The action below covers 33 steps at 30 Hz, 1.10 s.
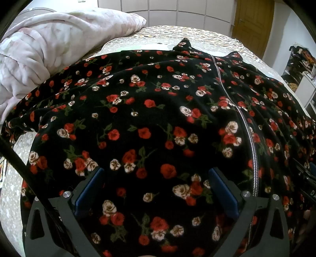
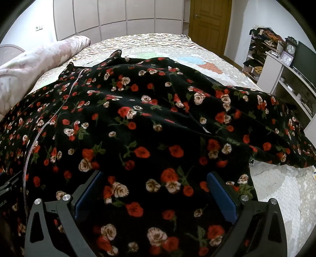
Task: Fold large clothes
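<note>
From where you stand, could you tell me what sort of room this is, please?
Most likely a bedroom in a home: a floral garment lies spread over a bed with a patterned bedspread, a rolled pink blanket sits at one side, and a wooden door stands beyond.

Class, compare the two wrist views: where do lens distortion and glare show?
Left wrist view: the patterned bed edge bows into an arc, dark corners vignette. Right wrist view: the white panelled wardrobe lines curve; glare brightens the black floral zip-front garment.
</note>
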Motion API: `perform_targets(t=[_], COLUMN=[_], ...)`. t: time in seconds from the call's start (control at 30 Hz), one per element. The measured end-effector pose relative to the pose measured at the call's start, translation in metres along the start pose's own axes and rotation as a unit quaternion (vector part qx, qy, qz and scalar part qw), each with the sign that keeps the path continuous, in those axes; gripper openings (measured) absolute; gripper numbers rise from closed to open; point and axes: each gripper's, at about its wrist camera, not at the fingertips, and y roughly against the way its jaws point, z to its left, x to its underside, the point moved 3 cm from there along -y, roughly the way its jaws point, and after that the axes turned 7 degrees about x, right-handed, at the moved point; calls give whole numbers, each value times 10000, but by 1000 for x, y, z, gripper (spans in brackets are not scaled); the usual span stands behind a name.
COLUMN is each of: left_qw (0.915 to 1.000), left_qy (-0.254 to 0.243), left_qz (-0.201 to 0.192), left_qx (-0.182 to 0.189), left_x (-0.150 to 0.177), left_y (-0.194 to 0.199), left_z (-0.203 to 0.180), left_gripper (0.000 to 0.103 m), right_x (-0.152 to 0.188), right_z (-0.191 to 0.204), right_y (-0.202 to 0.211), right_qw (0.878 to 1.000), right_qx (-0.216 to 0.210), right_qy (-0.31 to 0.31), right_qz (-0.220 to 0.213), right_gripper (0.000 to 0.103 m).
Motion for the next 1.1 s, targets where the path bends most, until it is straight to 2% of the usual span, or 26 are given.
perform_targets(t=[1.1], left_qw=[10000], left_qy=[-22], left_qz=[-1], left_qx=[-38], left_x=[0], left_y=[0], left_z=[0], left_gripper=[103], right_x=[0], right_z=[0], right_y=[0], right_qw=[10000], right_qx=[-7], right_qy=[-5], right_qz=[-1], right_gripper=[103])
